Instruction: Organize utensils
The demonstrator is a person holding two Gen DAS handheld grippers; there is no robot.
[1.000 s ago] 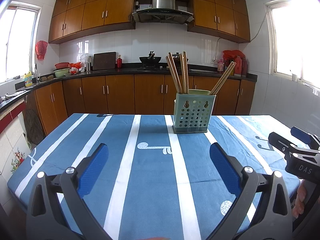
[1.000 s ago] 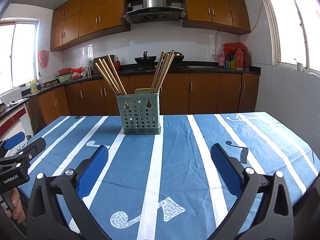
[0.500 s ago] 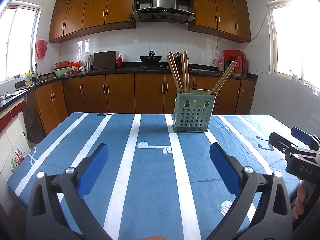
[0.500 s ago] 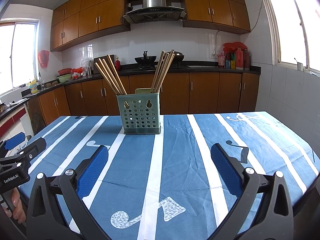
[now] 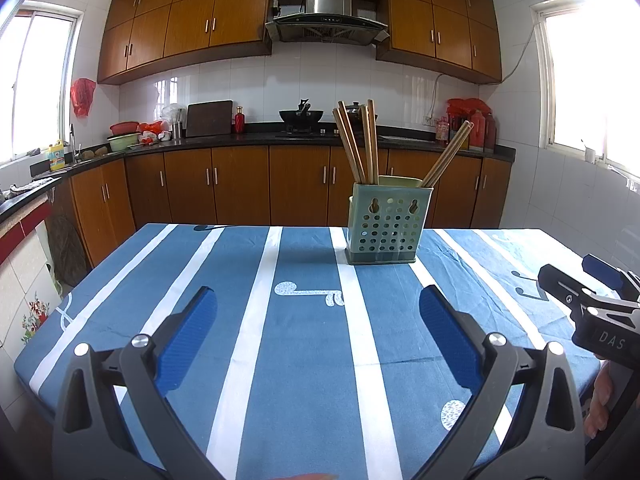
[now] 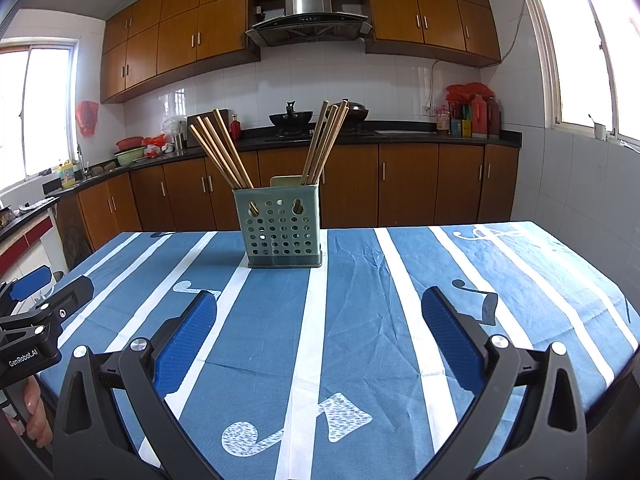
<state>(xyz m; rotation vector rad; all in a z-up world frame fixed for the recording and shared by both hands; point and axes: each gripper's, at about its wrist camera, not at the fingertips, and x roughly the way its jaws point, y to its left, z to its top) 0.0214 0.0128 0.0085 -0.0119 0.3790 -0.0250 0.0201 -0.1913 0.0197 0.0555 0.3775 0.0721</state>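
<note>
Held left gripper point(image 5: 318, 312) and right gripper point(image 6: 320, 312) agape, empty, near chopsticks point(image 6: 224, 150), seemingly eight, in holder point(image 6: 282, 228).

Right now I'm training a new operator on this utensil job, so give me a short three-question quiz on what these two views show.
1. True or false: the left hand-held gripper is shut on a chopstick.
2. How many separate bunches of wooden chopsticks stand in the green perforated plastic holder?
   A. one
   B. two
   C. four
3. Fill in: the holder stands on a blue ____ with white stripes.

Key:
1. False; both it and the right hand-held gripper are open and empty.
2. B, one leaning to each side.
3. Tablecloth.
</note>
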